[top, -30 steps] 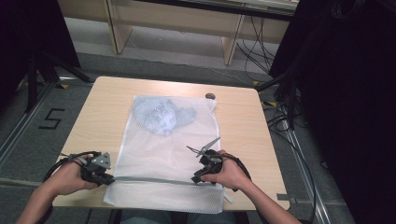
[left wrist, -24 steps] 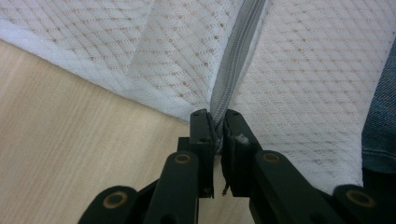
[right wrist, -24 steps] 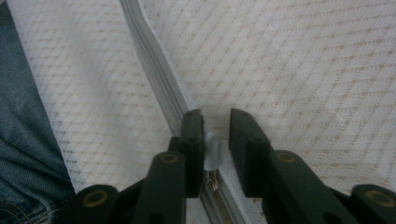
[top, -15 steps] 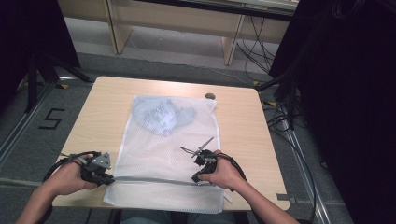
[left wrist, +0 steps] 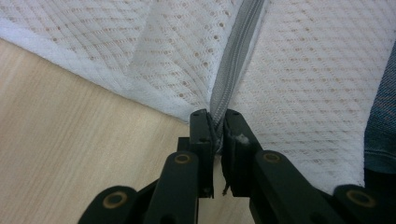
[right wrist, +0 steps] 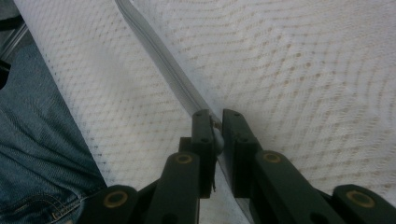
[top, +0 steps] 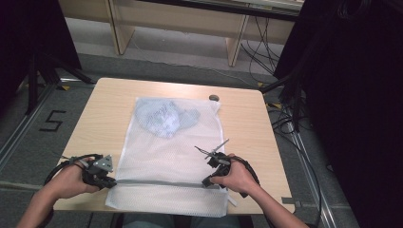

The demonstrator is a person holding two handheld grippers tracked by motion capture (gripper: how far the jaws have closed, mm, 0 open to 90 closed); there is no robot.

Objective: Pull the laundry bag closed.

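Both grippers pinch the grey zipper (top: 161, 182) of my white mesh laundry bag (top: 166, 156), low centre: left gripper (left wrist: 215, 122) clamped at its end, right gripper (right wrist: 217, 122) just closed further along. Blue garment (top: 164, 118) inside blurs through mesh; the slider I can't make out.

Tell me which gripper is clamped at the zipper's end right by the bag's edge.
The left gripper. It pinches the zipper where the mesh bag meets bare table; the right gripper grips farther along, with mesh on both sides.
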